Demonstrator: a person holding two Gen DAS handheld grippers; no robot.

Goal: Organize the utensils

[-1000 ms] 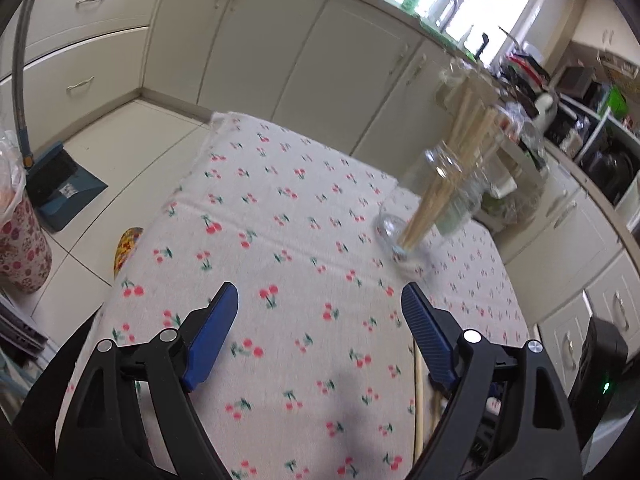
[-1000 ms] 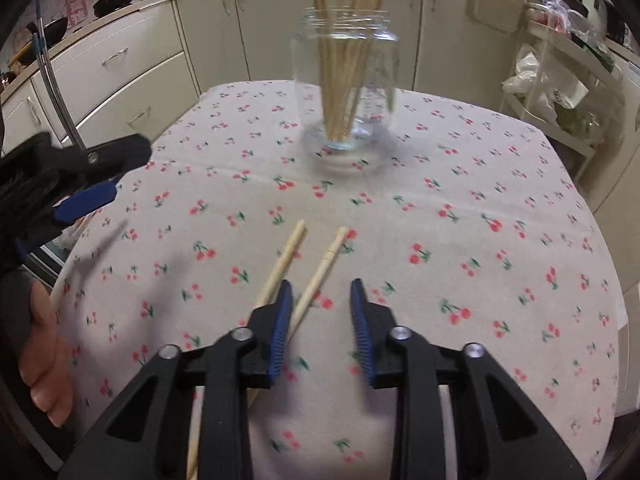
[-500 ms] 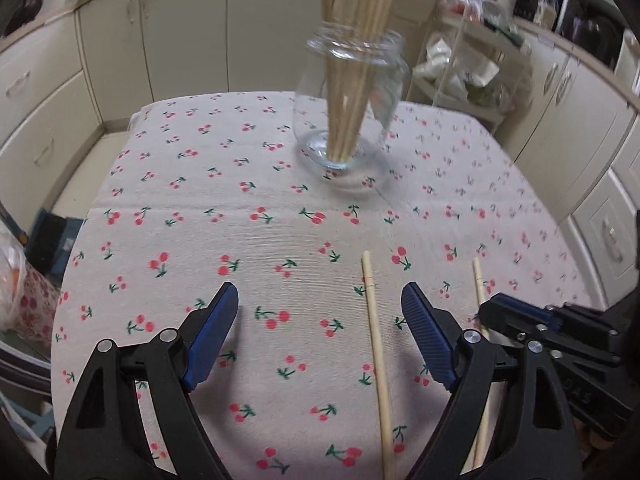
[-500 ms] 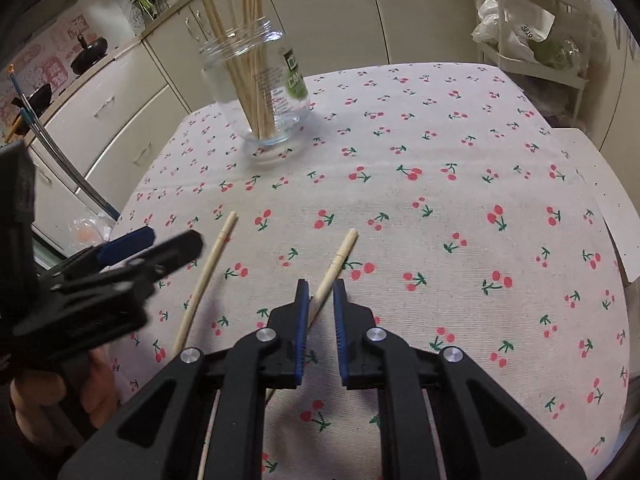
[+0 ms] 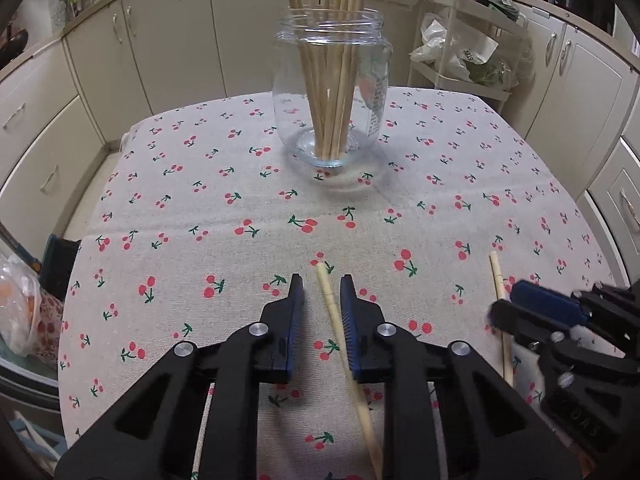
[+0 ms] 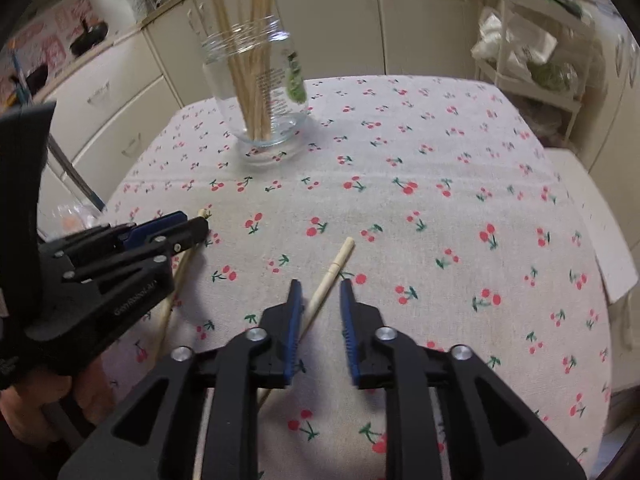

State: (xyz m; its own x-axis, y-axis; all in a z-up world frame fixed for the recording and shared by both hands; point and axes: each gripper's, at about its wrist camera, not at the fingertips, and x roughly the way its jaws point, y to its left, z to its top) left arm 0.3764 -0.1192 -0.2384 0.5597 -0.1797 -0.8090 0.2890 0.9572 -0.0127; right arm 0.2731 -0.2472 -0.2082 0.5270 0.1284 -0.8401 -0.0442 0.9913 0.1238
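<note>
In the left wrist view your left gripper (image 5: 322,300), at lower centre, has just been closing; its jaws stand narrowly apart around a pale wooden chopstick (image 5: 344,340), not pressing it. The clear glass jar (image 5: 331,92) of chopsticks stands at upper centre; its label print is unreadable.

In the right wrist view your right gripper (image 6: 319,306), pointing down at the cherry-print tablecloth (image 6: 440,208), has just been opening; a second wooden chopstick (image 6: 334,270) lies loose between its jaws.

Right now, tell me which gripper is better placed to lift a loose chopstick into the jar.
Left, probably. The left gripper has just been closing with its chopstick centred between the pads; the right gripper has been opening, its chopstick against one pad.
</note>
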